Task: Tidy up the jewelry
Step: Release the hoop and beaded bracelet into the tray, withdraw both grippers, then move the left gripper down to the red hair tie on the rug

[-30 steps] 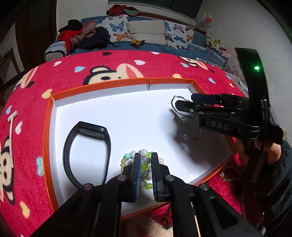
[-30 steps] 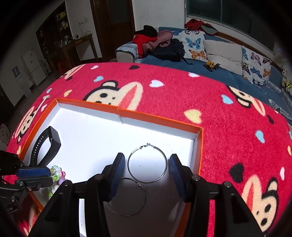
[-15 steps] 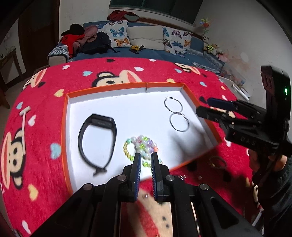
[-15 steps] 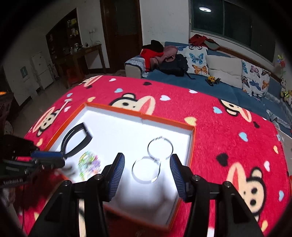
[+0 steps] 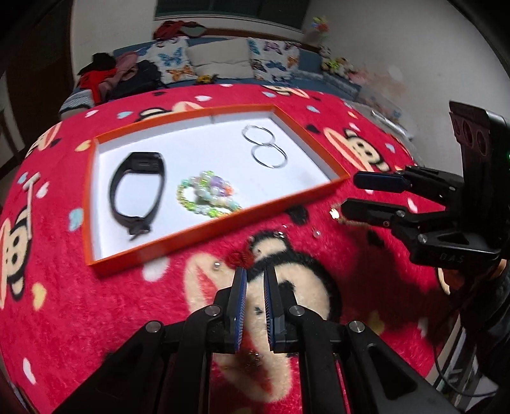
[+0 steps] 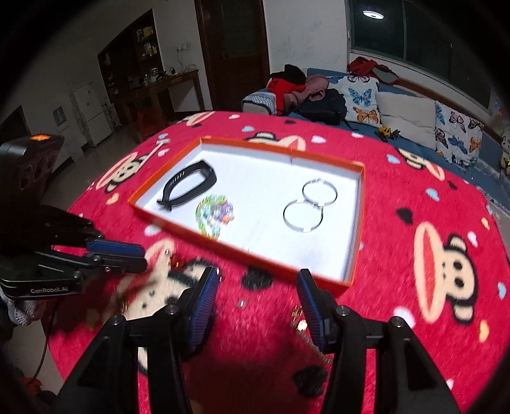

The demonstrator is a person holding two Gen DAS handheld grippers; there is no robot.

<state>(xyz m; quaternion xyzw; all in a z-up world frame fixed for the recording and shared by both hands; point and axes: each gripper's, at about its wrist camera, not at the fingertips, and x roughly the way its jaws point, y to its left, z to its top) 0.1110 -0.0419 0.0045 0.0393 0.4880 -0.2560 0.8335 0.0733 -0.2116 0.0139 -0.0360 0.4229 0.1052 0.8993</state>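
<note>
Fingers of my left gripper (image 5: 254,283) nearly closed on nothing, right gripper (image 6: 258,294) half open and empty; with hoop earrings (image 6: 311,203), beaded bracelet (image 5: 207,198) and black band (image 5: 137,188) in the orange tray (image 5: 204,227), I would approach the red trinket (image 5: 239,258) on the blanket slowly.

Dim indoor scene, lit by ceiling lamp (image 6: 368,14) at upper right; motion blur throughout; fisheye bending and dark vignetting at edges.

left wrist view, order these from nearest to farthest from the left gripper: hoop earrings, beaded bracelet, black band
1. beaded bracelet, tray's near middle, closest to the left gripper.
2. black band, tray's left side.
3. hoop earrings, far right corner.
</note>
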